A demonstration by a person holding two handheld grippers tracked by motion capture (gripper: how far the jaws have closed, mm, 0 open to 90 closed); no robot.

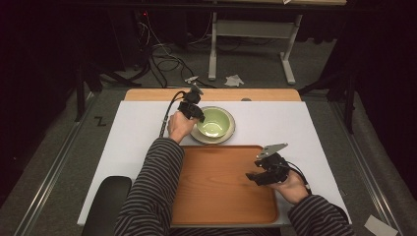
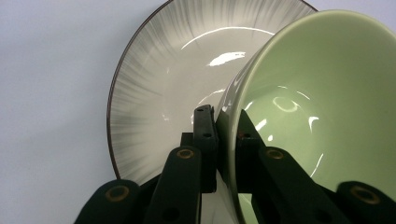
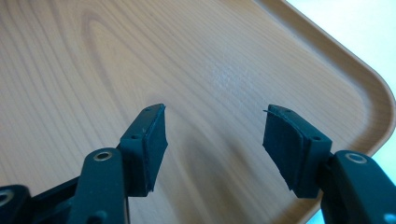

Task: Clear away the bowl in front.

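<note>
A pale green bowl (image 1: pixel 215 122) sits on a grey-streaked plate (image 1: pixel 223 137) at the far middle of the white table top. My left gripper (image 1: pixel 197 114) is shut on the bowl's left rim, one jaw inside and one outside. Up close, the green bowl (image 2: pixel 322 93) fills the right side and the plate (image 2: pixel 159 79) lies beneath it, with the left gripper (image 2: pixel 223 135) pinching the rim. My right gripper (image 1: pixel 253 177) hovers open over the wooden tray (image 1: pixel 216 201), at its right part. The right gripper (image 3: pixel 212 140) holds nothing above the tray (image 3: pixel 140 56).
The tray lies at the near edge of the white table top (image 1: pixel 137 132). A black rounded object (image 1: pixel 105 201) sits at the near left corner. Beyond the table, cables (image 1: pixel 162 59) and a white frame's legs (image 1: pixel 212 49) stand on the floor.
</note>
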